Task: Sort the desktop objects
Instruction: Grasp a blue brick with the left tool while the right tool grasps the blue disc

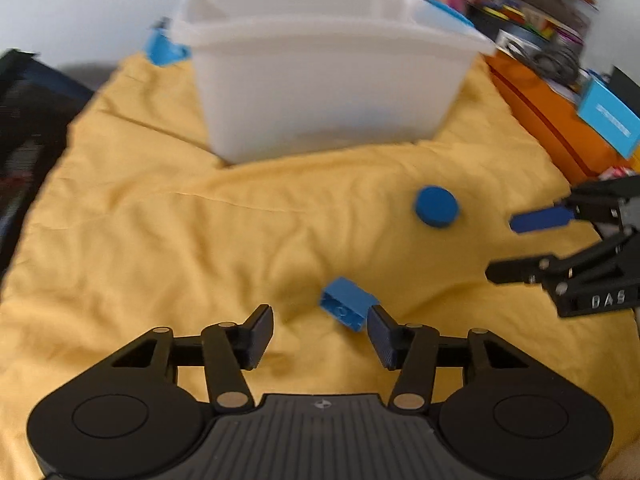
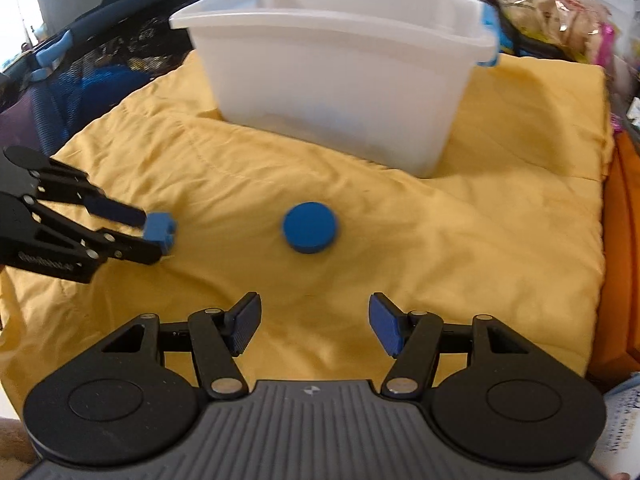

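A blue toy brick (image 1: 347, 305) lies on the yellow cloth (image 1: 160, 220) just ahead of my open left gripper (image 1: 320, 334), close to its right finger; it also shows in the right wrist view (image 2: 161, 229) at that gripper's tips. A blue round disc (image 1: 436, 206) lies on the cloth further right, and in the right wrist view (image 2: 310, 227) it sits ahead of my open, empty right gripper (image 2: 314, 328). The right gripper (image 1: 504, 248) enters the left wrist view from the right edge. A white plastic bin (image 1: 320, 80) stands at the back of the cloth.
The bin has blue latches (image 2: 490, 36) on its ends. An orange surface (image 1: 552, 120) with a light blue box (image 1: 608, 118) and clutter lies to the right. A dark mesh chair (image 2: 80, 80) stands at the left beyond the cloth's edge.
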The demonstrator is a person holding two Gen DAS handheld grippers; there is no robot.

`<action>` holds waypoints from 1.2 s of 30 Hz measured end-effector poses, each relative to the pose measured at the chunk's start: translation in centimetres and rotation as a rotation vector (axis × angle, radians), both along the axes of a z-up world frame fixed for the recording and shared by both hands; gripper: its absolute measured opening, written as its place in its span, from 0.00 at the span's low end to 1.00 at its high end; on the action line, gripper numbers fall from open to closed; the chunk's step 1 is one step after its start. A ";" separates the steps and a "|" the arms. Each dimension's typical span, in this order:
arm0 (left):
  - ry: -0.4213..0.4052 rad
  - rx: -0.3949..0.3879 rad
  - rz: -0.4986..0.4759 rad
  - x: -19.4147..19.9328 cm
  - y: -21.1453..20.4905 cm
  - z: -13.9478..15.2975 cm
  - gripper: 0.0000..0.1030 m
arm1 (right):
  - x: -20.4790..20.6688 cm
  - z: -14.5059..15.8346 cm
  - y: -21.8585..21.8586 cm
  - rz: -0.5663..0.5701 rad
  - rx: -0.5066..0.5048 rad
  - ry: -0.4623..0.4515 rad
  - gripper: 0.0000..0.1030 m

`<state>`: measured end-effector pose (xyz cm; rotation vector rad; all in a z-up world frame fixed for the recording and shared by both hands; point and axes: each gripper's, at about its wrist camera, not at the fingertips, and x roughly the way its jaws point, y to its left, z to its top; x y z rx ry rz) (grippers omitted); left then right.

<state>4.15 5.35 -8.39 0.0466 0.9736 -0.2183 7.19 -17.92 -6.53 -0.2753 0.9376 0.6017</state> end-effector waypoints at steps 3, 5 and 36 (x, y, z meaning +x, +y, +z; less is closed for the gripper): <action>-0.052 -0.002 0.041 -0.8 -1.2 1.2 0.54 | -0.4 0.0 0.7 0.013 0.005 0.000 0.61; -0.097 0.039 -0.001 -1.1 -3.0 1.6 0.54 | -0.5 -0.1 1.1 0.019 0.008 0.002 0.61; -0.065 0.019 0.065 -0.8 -1.5 -2.7 0.18 | 0.4 -0.6 4.6 -0.026 -0.078 -0.151 0.62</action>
